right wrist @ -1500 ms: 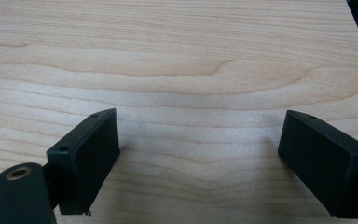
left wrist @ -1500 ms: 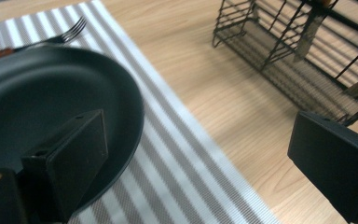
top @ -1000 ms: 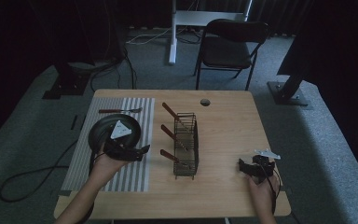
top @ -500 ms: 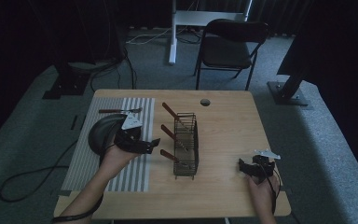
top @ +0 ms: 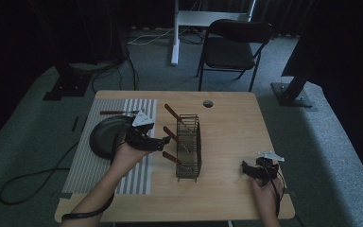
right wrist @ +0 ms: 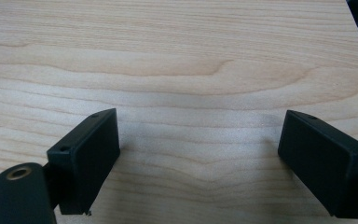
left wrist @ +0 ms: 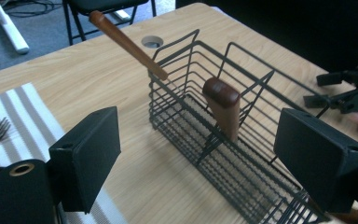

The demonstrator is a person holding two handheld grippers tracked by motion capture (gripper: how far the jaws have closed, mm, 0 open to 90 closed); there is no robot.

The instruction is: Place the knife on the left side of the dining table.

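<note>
**Both grippers wide apart beside the wire basket**

Left gripper (top: 163,143) hangs at the 9 o'clock side of the black wire basket (top: 188,145), near the middle of the wooden table (top: 231,132). Its jaws are spread wide and hold nothing; in the left gripper view (left wrist: 198,154) the basket lies between and beyond the two black pads, and they do not touch it. The person's left hand (top: 125,158) carries this gripper over the edge of the striped mat (top: 87,161).

Three utensils with brown wooden handles stand tilted in the basket. The far handle (top: 172,112) leans out toward 11 o'clock, the middle handle (top: 170,134) points at the left gripper, and the near handle (top: 170,157) sticks out toward 9 o'clock. In the left gripper view the far handle (left wrist: 128,44) is long and thin, and the thick handle (left wrist: 223,109) rises straight ahead between the jaws. What the metal ends are I cannot tell; they are perhaps knives.

A dark round plate (top: 105,137) lies on the mat at 9 o'clock of the left gripper. A fork (top: 118,112) lies on the mat at 12 o'clock of the plate.

Right gripper (top: 250,169) is at 4 o'clock of the basket, well apart from it, near the table edge. Its jaws are also spread wide over bare wood, as the right gripper view (right wrist: 198,158) shows, with nothing between them.
</note>
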